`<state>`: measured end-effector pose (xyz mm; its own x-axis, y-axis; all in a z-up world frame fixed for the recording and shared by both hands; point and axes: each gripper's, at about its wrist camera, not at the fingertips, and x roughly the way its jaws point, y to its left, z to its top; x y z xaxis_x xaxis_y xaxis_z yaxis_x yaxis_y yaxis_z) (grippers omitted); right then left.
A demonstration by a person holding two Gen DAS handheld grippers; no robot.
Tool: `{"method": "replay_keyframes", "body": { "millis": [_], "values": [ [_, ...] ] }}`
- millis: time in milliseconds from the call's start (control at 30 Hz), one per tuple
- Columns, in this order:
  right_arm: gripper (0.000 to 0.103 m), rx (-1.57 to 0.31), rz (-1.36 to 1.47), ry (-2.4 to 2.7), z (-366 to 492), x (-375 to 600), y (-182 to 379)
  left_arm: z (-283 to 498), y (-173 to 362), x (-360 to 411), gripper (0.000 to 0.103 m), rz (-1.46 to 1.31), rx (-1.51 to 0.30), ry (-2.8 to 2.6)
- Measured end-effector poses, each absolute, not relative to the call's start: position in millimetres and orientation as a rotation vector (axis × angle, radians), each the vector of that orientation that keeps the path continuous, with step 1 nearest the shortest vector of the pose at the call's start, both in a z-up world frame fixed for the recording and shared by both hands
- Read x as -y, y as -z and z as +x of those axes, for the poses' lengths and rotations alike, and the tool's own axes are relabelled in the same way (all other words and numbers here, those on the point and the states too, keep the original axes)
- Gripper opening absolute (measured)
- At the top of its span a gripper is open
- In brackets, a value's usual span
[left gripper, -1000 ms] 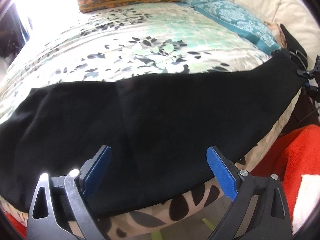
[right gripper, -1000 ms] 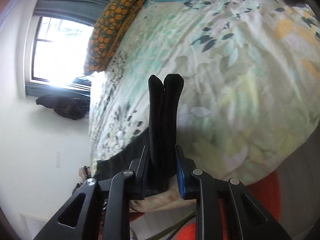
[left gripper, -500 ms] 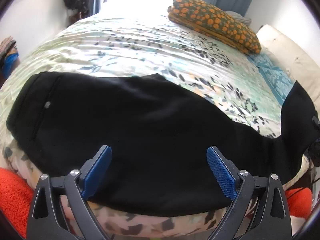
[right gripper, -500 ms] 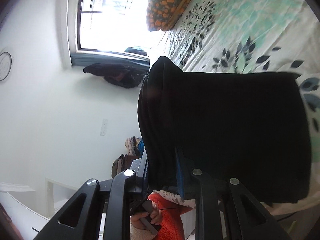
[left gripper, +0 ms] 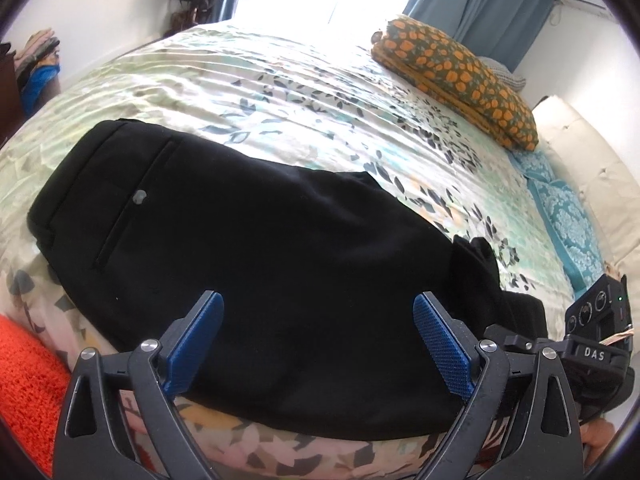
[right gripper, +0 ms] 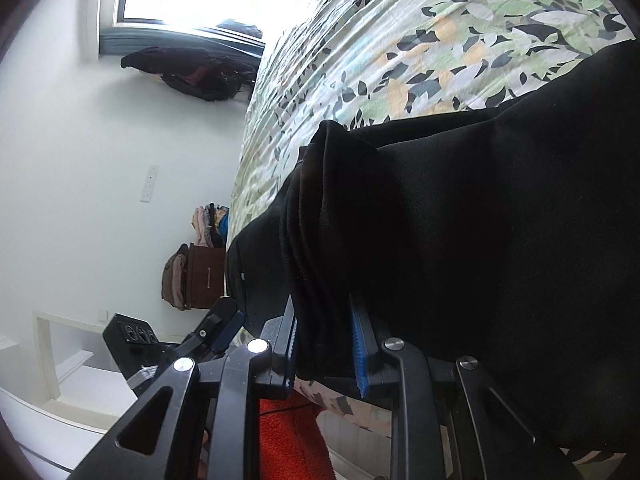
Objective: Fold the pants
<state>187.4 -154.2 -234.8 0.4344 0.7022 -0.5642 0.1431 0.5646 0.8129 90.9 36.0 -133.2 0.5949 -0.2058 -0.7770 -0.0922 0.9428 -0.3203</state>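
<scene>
Your black pants (left gripper: 256,264) lay folded over near the close edge of the leaf-print bedspread (left gripper: 280,92), the back pocket and its button toward the left. Your left gripper (left gripper: 318,340) hovered over the near hem, blue pads spread wide with nothing between them. Your right gripper (right gripper: 324,344) was clamped on a bunched fold of the pants at the right end. An orange-spotted pillow (left gripper: 456,76) sat far right.

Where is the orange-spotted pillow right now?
In the left wrist view, the pillow lies at upper right on the far side of the bed, below the blue curtain.
</scene>
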Motion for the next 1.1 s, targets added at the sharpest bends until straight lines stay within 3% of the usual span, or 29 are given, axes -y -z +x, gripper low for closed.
{"method": "replay_keyframes", "body": {
  "millis": [67,133,200,233,367,533,633,733,800,833,867,900,967,1100],
  "values": [
    [0.023,-1.105,0.904,-0.412,186.1,145.6,237.6,90.6,132.8,-35.2,0.097,-0.344,-0.936,0.064],
    [0.029,-1.108,0.797,-0.399,184.7,134.8,234.5,90.4,132.9,-35.2,0.097,-0.342,-0.937,0.059],
    [0.057,-1.113,0.656,-0.387,183.0,121.2,231.0,89.5,133.2,-34.6,0.097,-0.337,-0.941,0.057],
    [0.063,-1.115,0.612,-0.399,181.7,118.3,227.2,88.6,132.7,-33.9,0.097,-0.332,-0.941,0.059],
    [0.066,-1.079,0.494,-0.452,149.6,126.0,197.1,81.7,123.6,-19.4,0.097,-0.291,-0.92,0.132],
    [0.08,-0.948,0.291,-0.409,84.5,168.8,154.3,76.3,121.4,46.6,0.094,-0.151,-0.935,0.358],
    [0.08,-0.91,0.301,-0.321,58.1,189.8,154.8,79.0,131.9,84.6,0.075,-0.03,-0.977,0.407],
    [0.08,-0.905,0.417,-0.258,58.0,215.6,156.9,83.7,145.2,101.4,0.074,0.025,-1.008,0.389],
    [0.08,-0.884,0.439,-0.24,57.0,234.9,152.8,86.9,150.9,105.7,0.064,0.045,-1.024,0.375],
    [0.08,-0.871,0.436,-0.243,57.0,236.8,151.9,87.4,153.5,107.1,0.05,0.056,-1.033,0.376],
    [0.08,-0.865,0.43,-0.247,56.9,236.5,149.7,88.2,156.4,109.1,0.025,0.066,-1.047,0.385],
    [0.08,-0.867,0.427,-0.25,57.9,236.5,149.6,88.7,159.8,111.4,0.01,0.079,-1.066,0.39],
    [0.08,-0.878,0.431,-0.259,56.5,230.6,149.8,85.8,161.2,112.5,0.004,0.089,-1.067,0.377],
    [0.08,-0.87,0.439,-0.262,56.6,230.5,147.7,74.4,138.8,104.2,0.003,0.05,-1.023,0.358]
  ]
}}
